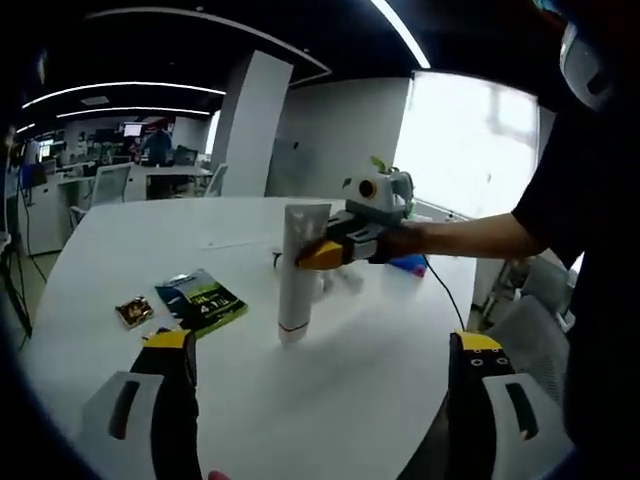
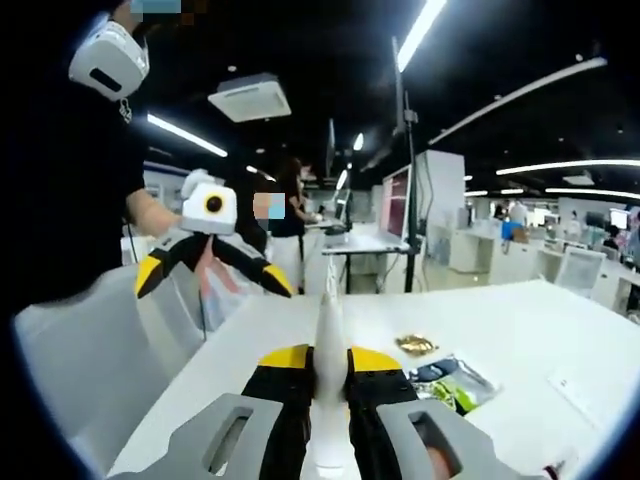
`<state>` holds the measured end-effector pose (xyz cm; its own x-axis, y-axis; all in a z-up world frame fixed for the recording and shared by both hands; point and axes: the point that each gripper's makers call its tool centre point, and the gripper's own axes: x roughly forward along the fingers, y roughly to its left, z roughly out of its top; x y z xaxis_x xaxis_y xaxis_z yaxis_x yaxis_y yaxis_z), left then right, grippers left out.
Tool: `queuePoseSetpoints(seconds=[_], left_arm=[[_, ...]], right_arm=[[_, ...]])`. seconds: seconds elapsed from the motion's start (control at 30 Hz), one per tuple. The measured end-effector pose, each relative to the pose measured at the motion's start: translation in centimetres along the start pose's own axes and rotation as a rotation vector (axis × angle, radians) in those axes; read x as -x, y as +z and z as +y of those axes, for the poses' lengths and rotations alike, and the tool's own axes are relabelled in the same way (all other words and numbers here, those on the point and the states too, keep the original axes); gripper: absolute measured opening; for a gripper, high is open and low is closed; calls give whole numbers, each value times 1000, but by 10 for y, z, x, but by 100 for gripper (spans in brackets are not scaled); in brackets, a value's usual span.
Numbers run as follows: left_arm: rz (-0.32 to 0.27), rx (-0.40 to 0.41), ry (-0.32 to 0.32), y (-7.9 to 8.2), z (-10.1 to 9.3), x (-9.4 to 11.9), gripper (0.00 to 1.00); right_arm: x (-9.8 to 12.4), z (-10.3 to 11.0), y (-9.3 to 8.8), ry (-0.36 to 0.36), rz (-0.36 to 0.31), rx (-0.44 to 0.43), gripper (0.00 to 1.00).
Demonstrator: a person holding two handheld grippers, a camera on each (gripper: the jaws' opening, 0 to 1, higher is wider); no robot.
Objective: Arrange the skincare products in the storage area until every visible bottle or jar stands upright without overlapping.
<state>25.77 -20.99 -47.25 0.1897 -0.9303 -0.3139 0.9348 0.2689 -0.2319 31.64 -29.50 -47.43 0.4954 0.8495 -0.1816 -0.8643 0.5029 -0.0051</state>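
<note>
A white skincare tube (image 1: 298,285) stands cap-down on the white table (image 1: 150,240), crimped end up. My right gripper (image 1: 322,252) reaches in from the right and is shut on the tube's upper part. In the right gripper view the same tube (image 2: 328,315) rises edge-on between the yellow-tipped jaws of my right gripper (image 2: 328,362). My left gripper (image 1: 322,345) is wide open in front of the tube, nearer than it and apart from it, with nothing between its fingers. It also hangs open in the air at the left of the right gripper view (image 2: 213,280).
A green sachet (image 1: 201,300) and a small gold packet (image 1: 133,311) lie flat to the left of the tube; both show again, the sachet (image 2: 452,382) and the packet (image 2: 415,345). Something blue (image 1: 408,264) lies behind the right gripper. A person's arm and dark clothing stand at the right.
</note>
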Motion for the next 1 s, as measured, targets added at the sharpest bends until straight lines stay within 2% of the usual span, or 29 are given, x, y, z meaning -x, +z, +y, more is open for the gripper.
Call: queuePoseSetpoints(seconds=[0.53, 1.0], left_arm=[[15, -1, -18, -3, 3, -8, 96], [29, -1, -20, -8, 1, -8, 96]], right_arm=[[3, 1, -11, 22, 24, 5, 4], [7, 4, -16, 41, 77, 28, 6]])
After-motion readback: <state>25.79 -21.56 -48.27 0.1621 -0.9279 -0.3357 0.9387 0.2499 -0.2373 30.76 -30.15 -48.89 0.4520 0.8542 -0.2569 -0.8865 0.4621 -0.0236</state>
